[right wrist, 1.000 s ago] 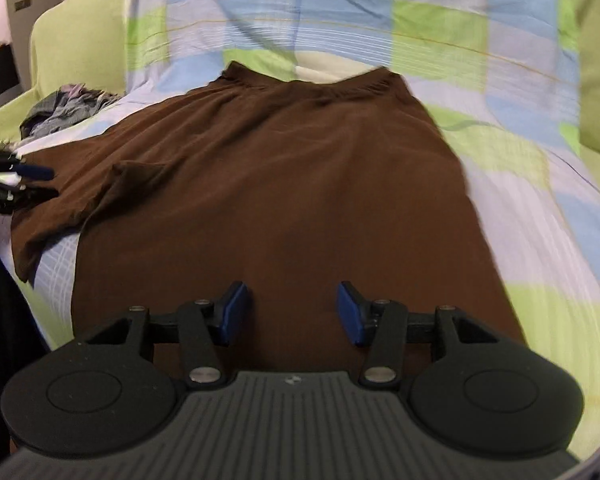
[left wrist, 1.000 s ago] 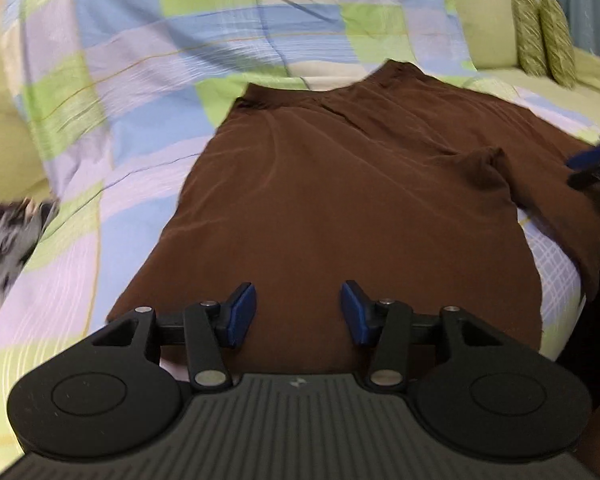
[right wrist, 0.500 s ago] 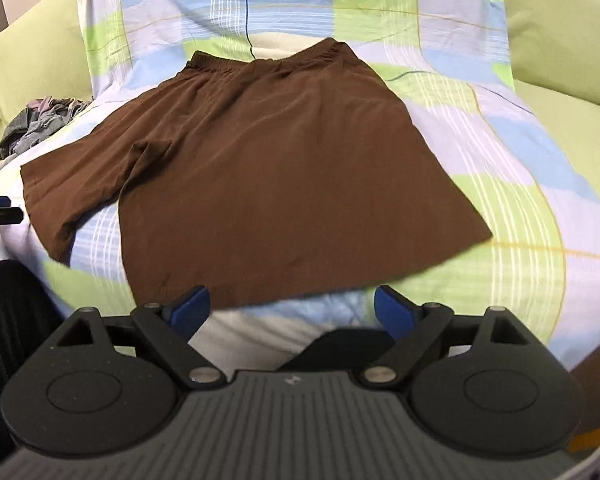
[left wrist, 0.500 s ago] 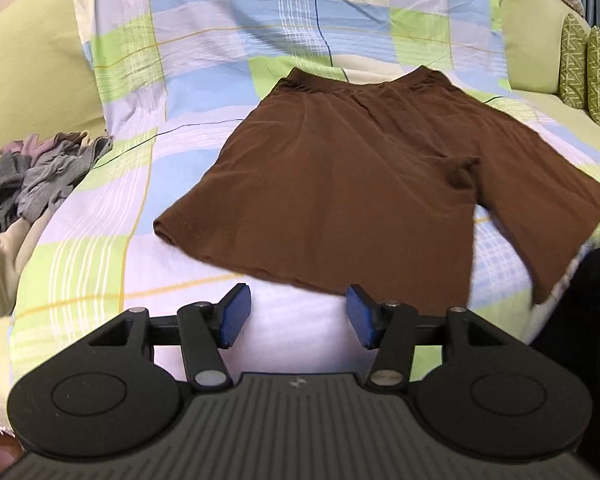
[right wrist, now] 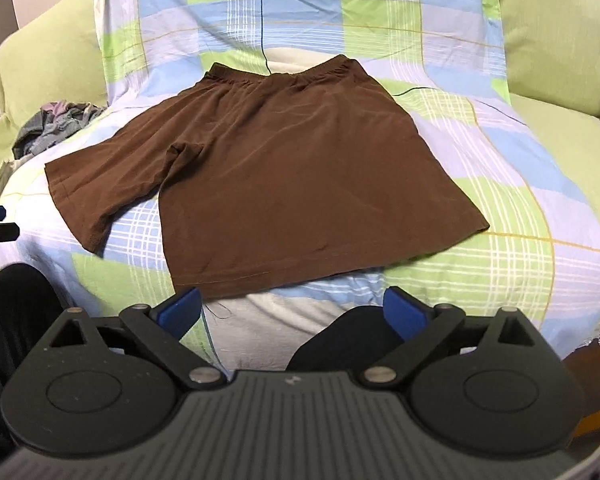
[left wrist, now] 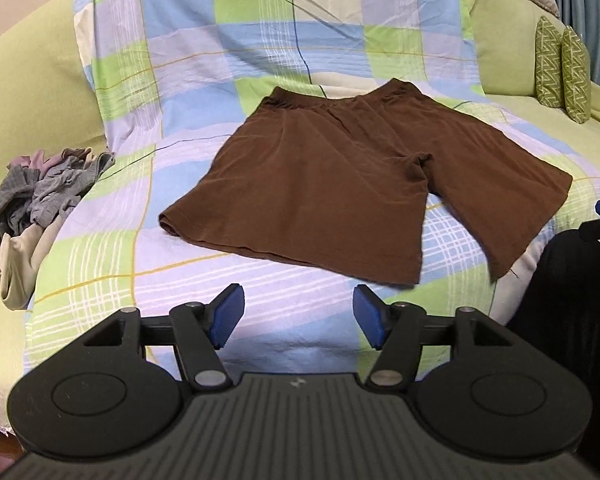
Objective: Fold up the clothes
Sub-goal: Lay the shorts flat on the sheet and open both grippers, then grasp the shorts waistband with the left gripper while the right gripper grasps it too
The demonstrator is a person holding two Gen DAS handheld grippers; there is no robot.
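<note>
The brown shorts (left wrist: 340,184) lie spread flat on the checked sheet (left wrist: 227,80) draped over the green sofa (left wrist: 31,92), waistband toward the backrest, both legs toward the front edge. Short of the hems, the left gripper (left wrist: 295,316) hangs over bare sheet, its jaws just widened with nothing between them. The right gripper (right wrist: 291,312) has also just opened, spread wide and empty. A heap of grey clothes (left wrist: 43,188) sits well apart at the sheet's side
</note>
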